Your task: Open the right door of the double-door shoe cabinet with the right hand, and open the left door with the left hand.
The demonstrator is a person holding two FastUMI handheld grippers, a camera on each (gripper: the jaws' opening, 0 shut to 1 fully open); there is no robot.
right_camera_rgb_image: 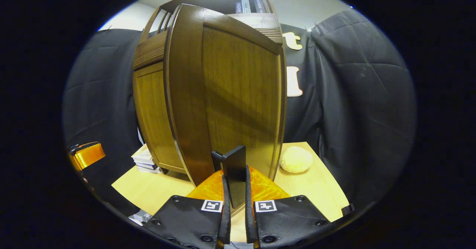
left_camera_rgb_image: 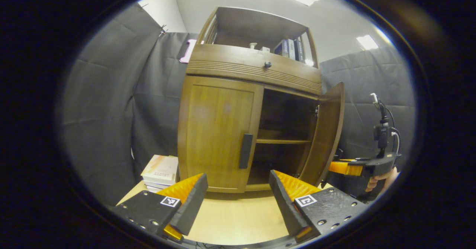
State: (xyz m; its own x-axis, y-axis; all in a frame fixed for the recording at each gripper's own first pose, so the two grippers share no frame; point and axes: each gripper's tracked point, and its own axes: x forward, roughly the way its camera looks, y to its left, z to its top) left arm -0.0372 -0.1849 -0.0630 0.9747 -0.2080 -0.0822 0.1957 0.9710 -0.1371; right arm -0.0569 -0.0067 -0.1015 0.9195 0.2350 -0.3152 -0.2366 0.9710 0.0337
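You've got a stack of books on the table at the far left, plus a pale round lump sitting on the table's right side.

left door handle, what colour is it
Black, a plain vertical bar; clearest in the left gripper view.

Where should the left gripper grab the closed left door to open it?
Grip the dark upright handle at the left door's inner edge. Come straight from the front with the left gripper, jaws open either side: the handle is a narrow vertical bar, likely standing off the panel.
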